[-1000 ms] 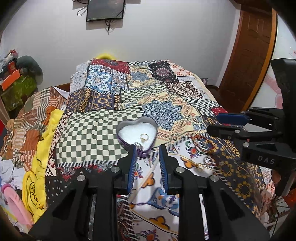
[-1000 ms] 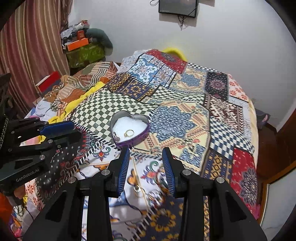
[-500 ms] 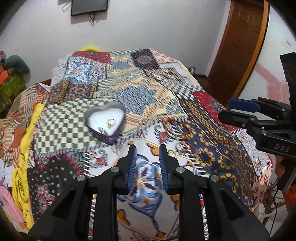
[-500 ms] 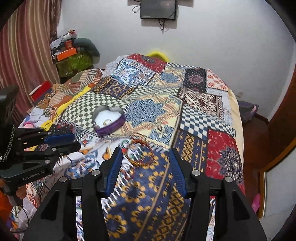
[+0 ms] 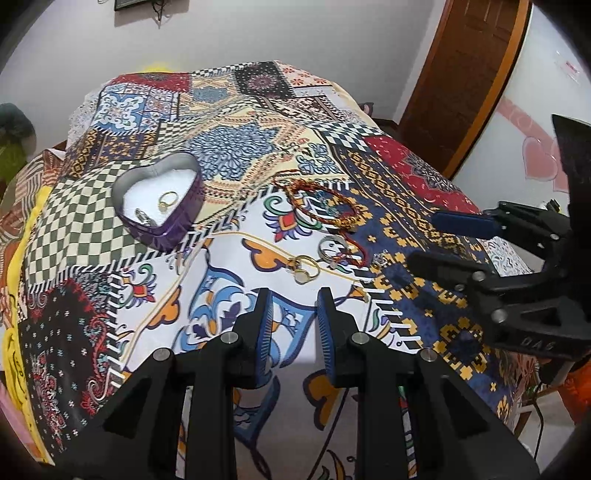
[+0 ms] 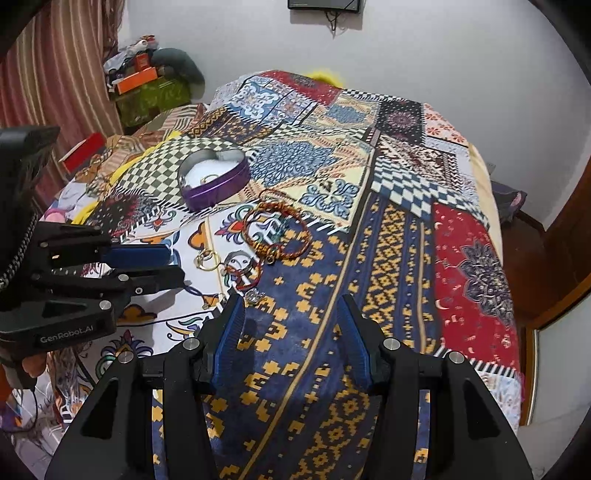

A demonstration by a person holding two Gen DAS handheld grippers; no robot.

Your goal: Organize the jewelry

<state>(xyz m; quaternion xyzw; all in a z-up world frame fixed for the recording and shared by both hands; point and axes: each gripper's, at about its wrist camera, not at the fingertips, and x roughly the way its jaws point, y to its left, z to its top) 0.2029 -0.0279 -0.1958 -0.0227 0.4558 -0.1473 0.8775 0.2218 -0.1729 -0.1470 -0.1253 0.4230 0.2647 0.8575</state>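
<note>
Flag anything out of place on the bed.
Several pieces lie loose on the bedspread instead of in the heart tin: red bracelets, a gold ring, a silver ring and a small charm. Only two rings are in the tin. Nothing looks damaged.

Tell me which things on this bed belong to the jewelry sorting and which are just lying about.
Belongs to the job:
- purple heart-shaped tin, a gold ring already inside
- gold rings on the bedspread
- red and orange braided bracelets
- small silver charm

Just lying about:
- patchwork bedspread
- yellow cloth
- orange box
- wall screen
</note>
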